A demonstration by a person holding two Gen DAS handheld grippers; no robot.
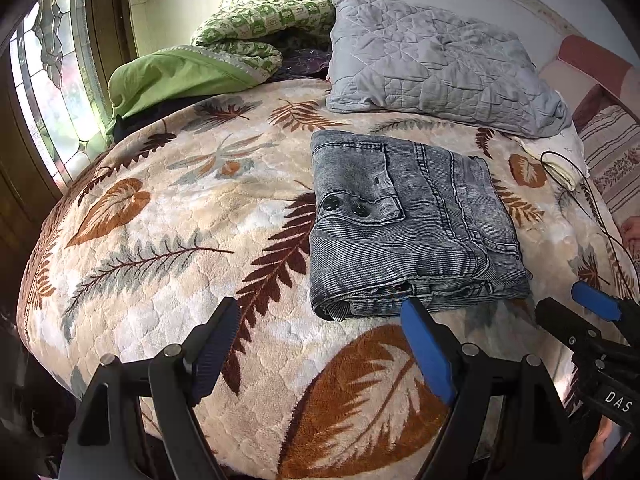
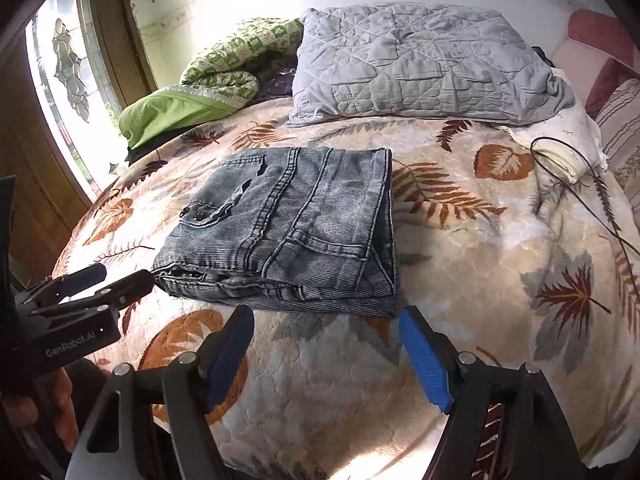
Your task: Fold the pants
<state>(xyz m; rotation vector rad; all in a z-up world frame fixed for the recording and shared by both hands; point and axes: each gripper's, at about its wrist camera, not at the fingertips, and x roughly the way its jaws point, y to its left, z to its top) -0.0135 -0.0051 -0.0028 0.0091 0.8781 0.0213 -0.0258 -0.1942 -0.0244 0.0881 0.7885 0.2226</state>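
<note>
One bed blanket (image 1: 168, 280) printed with brown and grey leaves fills both views, and on it lies one pair of grey jeans (image 1: 404, 224), folded into a thick square packet; from the left wrist it sits at about one o'clock of centre, from the right wrist at about ten o'clock. Behind it, toward twelve o'clock, lie one grey quilted pillow (image 1: 432, 68), one green patterned quilt (image 1: 256, 24) and one plain green pillow (image 1: 172, 76). One window (image 1: 44, 92) with leaded glass stands at nine o'clock. One thin black cord (image 2: 576, 184) trails at three o'clock; the pale thing under it may be a folded cloth, too small to tell. The two buttons (image 1: 346, 206) on the jeans show clearly only from the left wrist; the stacked right edge of the fold shows best from the right wrist. There are two grippers: the left gripper (image 1: 320, 312) has its fingers spread wide and empty, one blue pad just beside the jeans' near edge; the right gripper (image 2: 324, 320) likewise stands spread, holding nothing, just short of that edge.
</note>
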